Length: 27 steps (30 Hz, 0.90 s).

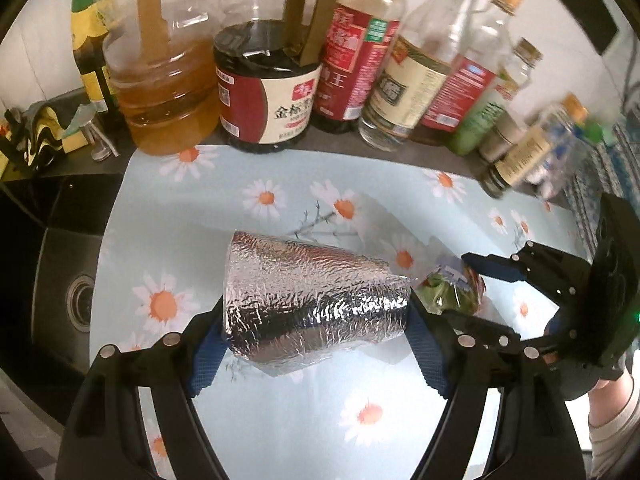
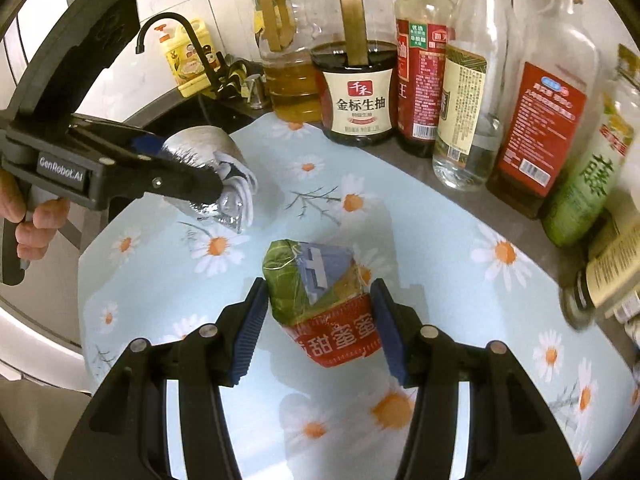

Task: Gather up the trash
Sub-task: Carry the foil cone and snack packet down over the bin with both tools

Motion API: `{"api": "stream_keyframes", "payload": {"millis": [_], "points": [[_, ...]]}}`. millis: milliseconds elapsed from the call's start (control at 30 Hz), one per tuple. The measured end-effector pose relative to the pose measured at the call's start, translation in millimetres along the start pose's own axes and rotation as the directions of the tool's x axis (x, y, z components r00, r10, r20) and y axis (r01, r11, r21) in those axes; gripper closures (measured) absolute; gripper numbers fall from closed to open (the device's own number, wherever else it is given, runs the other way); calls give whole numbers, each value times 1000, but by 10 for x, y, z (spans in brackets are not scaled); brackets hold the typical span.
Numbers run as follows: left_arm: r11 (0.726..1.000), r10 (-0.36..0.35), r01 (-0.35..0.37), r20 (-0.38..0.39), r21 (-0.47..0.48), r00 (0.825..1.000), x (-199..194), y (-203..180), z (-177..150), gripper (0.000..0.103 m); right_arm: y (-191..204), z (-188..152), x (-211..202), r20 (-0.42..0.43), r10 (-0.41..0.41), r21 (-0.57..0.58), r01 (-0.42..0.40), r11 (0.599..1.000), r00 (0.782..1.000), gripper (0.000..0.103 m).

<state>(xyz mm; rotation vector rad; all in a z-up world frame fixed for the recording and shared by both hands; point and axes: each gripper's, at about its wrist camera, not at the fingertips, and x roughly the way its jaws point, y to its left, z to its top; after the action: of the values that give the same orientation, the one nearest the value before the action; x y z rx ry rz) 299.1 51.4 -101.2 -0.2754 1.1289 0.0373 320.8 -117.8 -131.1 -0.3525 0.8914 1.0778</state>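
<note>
A crumpled silver foil cup (image 1: pixel 316 300) sits between the blue pads of my left gripper (image 1: pixel 316 340), which is shut on it just above the daisy-print mat (image 1: pixel 280 208). It also shows in the right wrist view (image 2: pixel 208 176), held by the left gripper (image 2: pixel 200 184). A green, blue and red snack wrapper (image 2: pixel 320 304) lies on the mat between the pads of my right gripper (image 2: pixel 320 320); the jaws touch both its sides. In the left wrist view the wrapper (image 1: pixel 452 292) sits at the right gripper's tips (image 1: pixel 460 288).
A row of oil, soy sauce and vinegar bottles (image 1: pixel 268 84) (image 2: pixel 356 92) lines the back of the counter. A dark sink (image 1: pixel 68 280) with a black tap (image 2: pixel 176 36) lies left of the mat. Small bottles (image 2: pixel 600 280) crowd the right edge.
</note>
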Motion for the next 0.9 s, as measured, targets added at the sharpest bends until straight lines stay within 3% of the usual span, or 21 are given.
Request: {"api": "stream_keyframes", "payload": {"millis": [333,900], "points": [[995,-61,60,20,78,998,-366,135,-502,26,516,-258,-228,7,-31,104,30,994,999,50],[974,-147,147,-14,174,989,-770,511,-1502,26,1627,-641,-398,6,-110,209,106,972,994,50]]}}
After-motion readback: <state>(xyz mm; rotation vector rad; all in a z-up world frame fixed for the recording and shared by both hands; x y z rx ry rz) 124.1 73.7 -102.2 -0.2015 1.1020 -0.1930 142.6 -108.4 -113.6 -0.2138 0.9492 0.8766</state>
